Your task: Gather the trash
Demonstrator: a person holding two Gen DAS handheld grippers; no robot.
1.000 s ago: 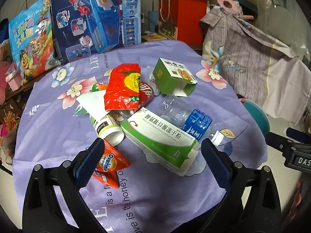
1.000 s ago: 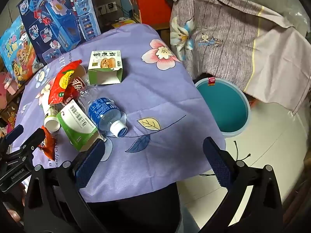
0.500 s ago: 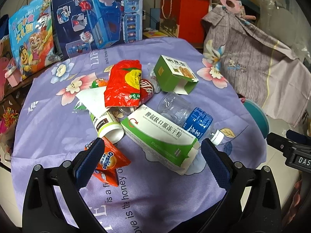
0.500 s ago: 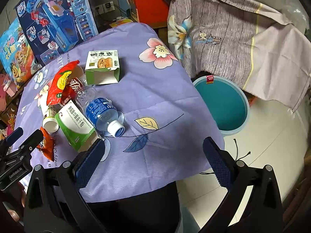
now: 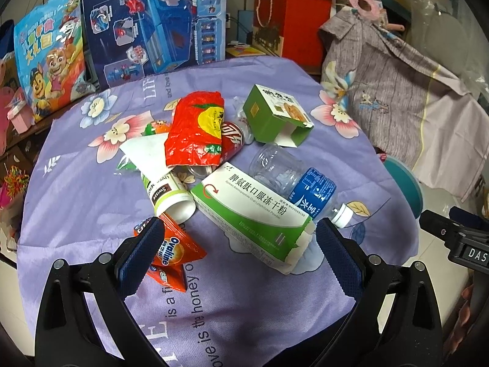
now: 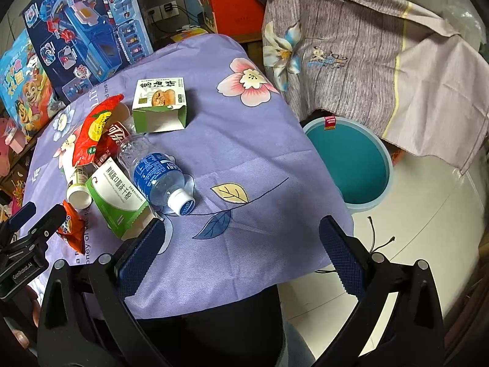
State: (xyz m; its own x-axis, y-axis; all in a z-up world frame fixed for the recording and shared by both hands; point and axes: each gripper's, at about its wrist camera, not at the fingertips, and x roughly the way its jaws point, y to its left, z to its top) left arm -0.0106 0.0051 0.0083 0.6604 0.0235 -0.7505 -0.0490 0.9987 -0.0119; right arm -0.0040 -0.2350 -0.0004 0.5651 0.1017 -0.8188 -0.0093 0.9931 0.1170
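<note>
Trash lies heaped on a purple flowered tablecloth (image 5: 76, 195): a white-and-green medicine box (image 5: 250, 211), a clear water bottle with a blue label (image 5: 293, 180), a red snack bag (image 5: 195, 131), a green pastry box (image 5: 275, 116), a white Swisse bottle (image 5: 168, 192) and an orange Ovaline sachet (image 5: 168, 253). My left gripper (image 5: 238, 250) hangs open just short of the medicine box, nothing between its fingers. My right gripper (image 6: 241, 257) is open over the cloth's near edge, right of the water bottle (image 6: 156, 177). A teal bin (image 6: 348, 165) stands on the floor right of the table.
Toy boxes (image 5: 152, 21) and a cartoon bag (image 5: 49, 58) lean behind the table, with red boxes (image 5: 293, 15) further back. A lilac cloth (image 6: 366, 49) drapes over furniture above the bin. A thin cable (image 6: 379, 238) lies on the white floor (image 6: 428, 232).
Both grippers have eased slightly forward toward the trash pile. The objects on the cloth have not moved and both grippers stay open.
</note>
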